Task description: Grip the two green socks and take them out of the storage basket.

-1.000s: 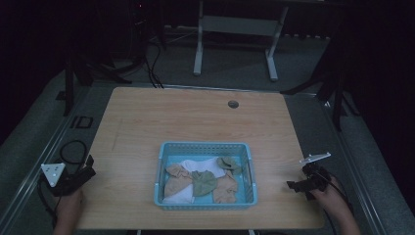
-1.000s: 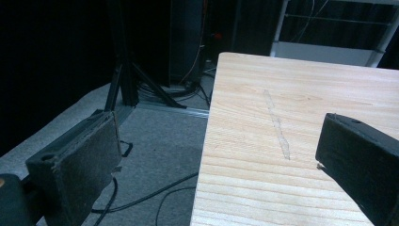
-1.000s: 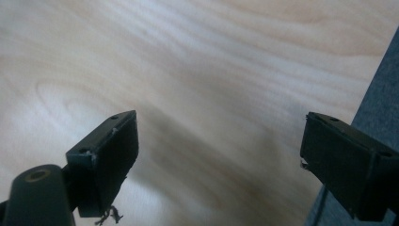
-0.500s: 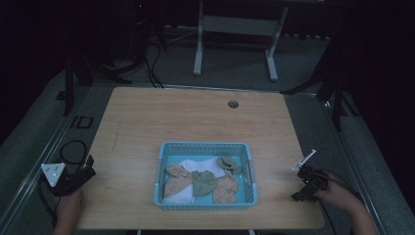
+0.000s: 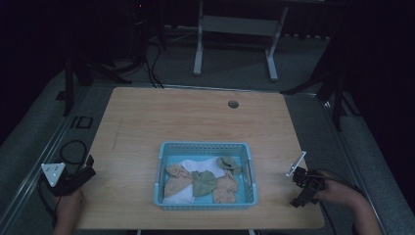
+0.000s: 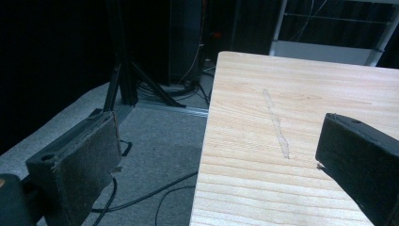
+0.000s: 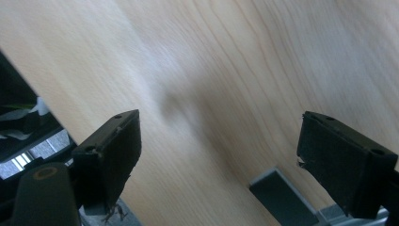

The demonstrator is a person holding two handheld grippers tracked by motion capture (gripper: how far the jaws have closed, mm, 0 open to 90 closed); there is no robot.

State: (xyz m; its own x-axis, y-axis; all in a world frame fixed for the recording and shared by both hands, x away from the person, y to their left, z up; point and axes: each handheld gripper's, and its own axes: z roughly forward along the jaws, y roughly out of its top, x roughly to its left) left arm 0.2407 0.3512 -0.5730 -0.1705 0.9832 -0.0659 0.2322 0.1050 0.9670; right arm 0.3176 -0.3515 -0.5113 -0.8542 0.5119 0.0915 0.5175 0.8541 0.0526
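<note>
A wooden table point(image 5: 195, 117) is seen from above in a dark room. A blue basket point(image 5: 205, 148) sits on the near half of the table, close to the front edge. Crumpled cloths point(image 5: 203, 180) are piled inside it, in tan, green and white. A small round hole point(image 5: 233, 104) is seen near the far edge of the table.

The left gripper point(image 5: 73, 178) is held by a hand point(image 5: 66, 208) at the near left corner, by the table's edge. It is well apart from the basket. In the left gripper view, its jaws are spread wide, and nothing is held between them. The table edge and the grey floor point(image 6: 155, 141) are seen past them, and a pale streak point(image 6: 276, 125) is marked on the wood.

The right gripper point(image 5: 304, 188) is held at the near right side of the table, tilted, and apart from the basket. In the right gripper view, its jaws are spread wide over bare wood, and nothing is gripped. That view is blurred.
</note>
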